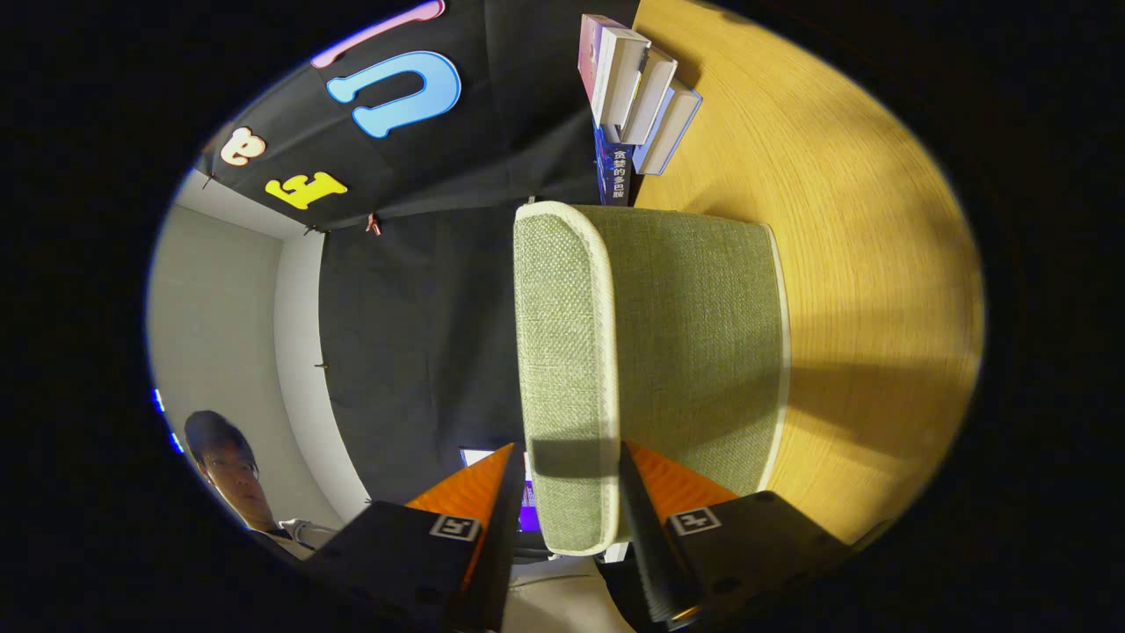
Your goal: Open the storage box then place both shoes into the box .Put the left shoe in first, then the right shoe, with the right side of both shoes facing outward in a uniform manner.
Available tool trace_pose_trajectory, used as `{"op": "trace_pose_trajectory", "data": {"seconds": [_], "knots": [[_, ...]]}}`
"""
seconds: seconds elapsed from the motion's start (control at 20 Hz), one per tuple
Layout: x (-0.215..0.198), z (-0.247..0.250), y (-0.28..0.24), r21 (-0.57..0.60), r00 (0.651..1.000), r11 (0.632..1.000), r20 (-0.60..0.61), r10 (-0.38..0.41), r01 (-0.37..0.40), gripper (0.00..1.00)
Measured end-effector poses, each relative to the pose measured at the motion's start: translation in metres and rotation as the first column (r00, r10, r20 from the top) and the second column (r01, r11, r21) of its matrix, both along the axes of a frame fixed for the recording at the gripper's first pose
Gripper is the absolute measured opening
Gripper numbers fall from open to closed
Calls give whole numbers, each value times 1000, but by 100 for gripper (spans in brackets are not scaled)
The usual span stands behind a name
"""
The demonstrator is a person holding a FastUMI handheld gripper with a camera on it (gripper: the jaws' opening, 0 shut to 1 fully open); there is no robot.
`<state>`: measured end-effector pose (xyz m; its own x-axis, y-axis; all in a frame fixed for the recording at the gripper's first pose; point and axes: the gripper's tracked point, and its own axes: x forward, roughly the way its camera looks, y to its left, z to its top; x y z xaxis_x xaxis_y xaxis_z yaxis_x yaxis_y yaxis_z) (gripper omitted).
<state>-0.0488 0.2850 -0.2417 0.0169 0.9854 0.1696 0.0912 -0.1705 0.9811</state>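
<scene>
The view is rolled on its side, so the wooden table (pixel 861 264) stands to the right of the fingers. A green fabric storage box (pixel 694 334) with white trim rests on it. Its lid (pixel 562 352), a green panel edged in white, runs forward from between my fingers. My gripper (pixel 569 479) is shut on the near edge of this lid, one finger against each face. The lid still lies along the box body, and the inside of the box is hidden.
Several books (pixel 637 88) are stacked on the table beyond the box, against the black cloth wall (pixel 422 334). A person (pixel 233 475) is off to the side past the wall's edge, by a pale wall. Bare wood lies beside the box.
</scene>
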Motion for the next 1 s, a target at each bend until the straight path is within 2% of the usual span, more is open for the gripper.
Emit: {"op": "trace_pose_trajectory", "data": {"seconds": [0.1,0.2,0.3,0.55,0.8,1.0], "knots": [[0,1,-3,8,1000,1000,-3,9,-9,49],[-5,4,-8,28,1000,1000,4,8,-9,24],[-4,16,-18,41,998,999,59,-28,26,7],[-1,47,-20,-1,987,996,132,-89,90,5],[-3,111,-16,17,965,983,188,-182,182,5],[-5,163,6,32,945,980,259,-199,197,5]]}}
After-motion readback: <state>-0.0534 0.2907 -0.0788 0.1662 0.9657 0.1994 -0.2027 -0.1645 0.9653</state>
